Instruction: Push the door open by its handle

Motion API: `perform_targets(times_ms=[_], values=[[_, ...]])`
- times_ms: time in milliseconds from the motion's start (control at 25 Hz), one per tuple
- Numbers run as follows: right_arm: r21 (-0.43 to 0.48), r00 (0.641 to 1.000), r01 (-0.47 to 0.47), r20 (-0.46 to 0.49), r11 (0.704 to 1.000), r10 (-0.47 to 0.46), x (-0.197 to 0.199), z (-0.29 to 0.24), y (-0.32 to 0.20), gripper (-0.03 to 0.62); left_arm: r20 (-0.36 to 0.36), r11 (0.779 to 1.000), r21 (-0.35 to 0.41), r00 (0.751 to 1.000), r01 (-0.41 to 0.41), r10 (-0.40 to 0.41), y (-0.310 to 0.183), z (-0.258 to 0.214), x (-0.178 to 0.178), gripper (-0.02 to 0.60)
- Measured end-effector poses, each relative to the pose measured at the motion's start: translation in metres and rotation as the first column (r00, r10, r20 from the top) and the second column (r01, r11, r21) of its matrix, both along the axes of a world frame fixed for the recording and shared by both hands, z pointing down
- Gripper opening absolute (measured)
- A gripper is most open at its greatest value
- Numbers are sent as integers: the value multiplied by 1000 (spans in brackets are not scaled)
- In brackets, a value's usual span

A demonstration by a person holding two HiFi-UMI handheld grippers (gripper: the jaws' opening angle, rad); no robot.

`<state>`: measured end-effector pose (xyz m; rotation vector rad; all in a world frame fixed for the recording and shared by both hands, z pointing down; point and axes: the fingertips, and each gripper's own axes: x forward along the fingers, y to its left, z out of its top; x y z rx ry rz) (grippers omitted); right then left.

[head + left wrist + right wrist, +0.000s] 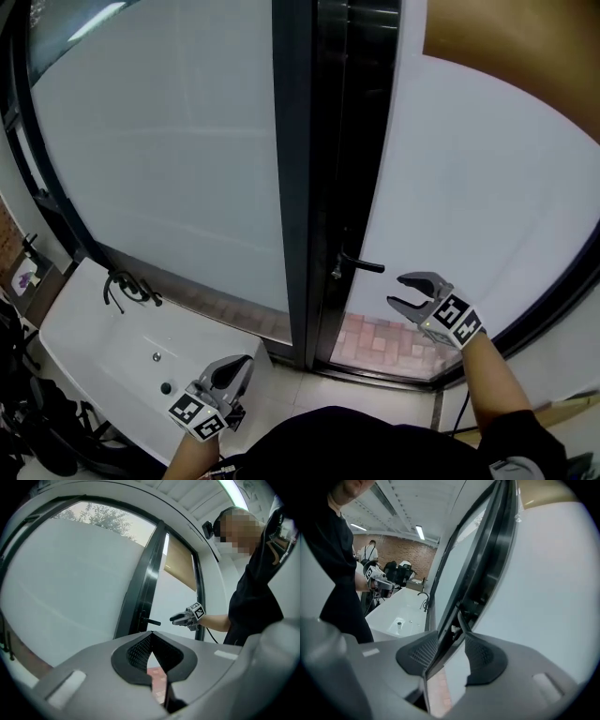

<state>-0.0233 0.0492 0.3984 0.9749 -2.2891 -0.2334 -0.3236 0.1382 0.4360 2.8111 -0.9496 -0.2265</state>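
The door (487, 187), a frosted pane in a dark frame, stands ajar and is cut off at the top of the head view. The root of its handle (362, 265), a short black level lever, merges into the frame. The right gripper (397, 291) holds its jaws apart and empty just beside the lever tip, not touching; the left gripper (242, 366) sits low, well apart, jaws together.

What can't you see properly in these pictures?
- Outdoors: the frosted white glass door hides it in the head view, except brick paving through the gap.
- Black lever handle: too small in the left gripper view for detail.
- White rectangular sink: near edge partly covered by the left gripper, head view.
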Motion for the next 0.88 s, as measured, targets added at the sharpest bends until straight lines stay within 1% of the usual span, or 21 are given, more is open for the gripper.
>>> perform_targets(times_ms=[40,120,200,280,320,400,480,520,560,640,800,880], values=[[-18,1000,13,-26,1000,-14,-4,0,-14,169,-8,1000,-10,1000,20,-20,-9,3,-1,-2],[-91,996,41,-70,995,-47,-7,3,-40,169,-14,996,-43,997,73,-73,-26,8,-2,-2],[-180,989,76,-109,981,-97,-7,9,-62,169,0,989,-67,992,130,-130,-40,11,2,-2],[-244,977,120,-142,962,-158,-8,16,-78,169,15,979,-66,982,191,-190,-56,10,8,-2],[-270,970,141,-157,952,-188,-10,22,-82,169,10,972,-64,974,227,-227,-63,9,9,-2],[-325,951,182,-182,928,-251,-18,37,-84,169,-31,952,-59,952,301,-303,-71,4,6,-2],[-372,932,214,-200,903,-303,-32,46,-84,169,-72,934,-64,931,353,-357,-77,3,2,-2],[-387,922,224,-212,894,-323,-40,50,-85,169,-75,927,-73,925,368,-373,-80,5,0,-2],[-399,912,229,-231,888,-339,-48,53,-86,169,-69,923,-84,922,376,-382,-82,9,-1,-2],[-423,895,222,-268,878,-355,-60,59,-90,169,-50,923,-94,924,373,-378,-83,14,-2,-3],[-500,904,140,-287,854,-316,-71,84,-107,169,-54,933,-90,933,349,-355,-94,13,-19,-2],[-520,906,87,-314,850,-285,-73,96,-112,167,-43,941,-76,941,331,-335,-98,8,-31,-2]])
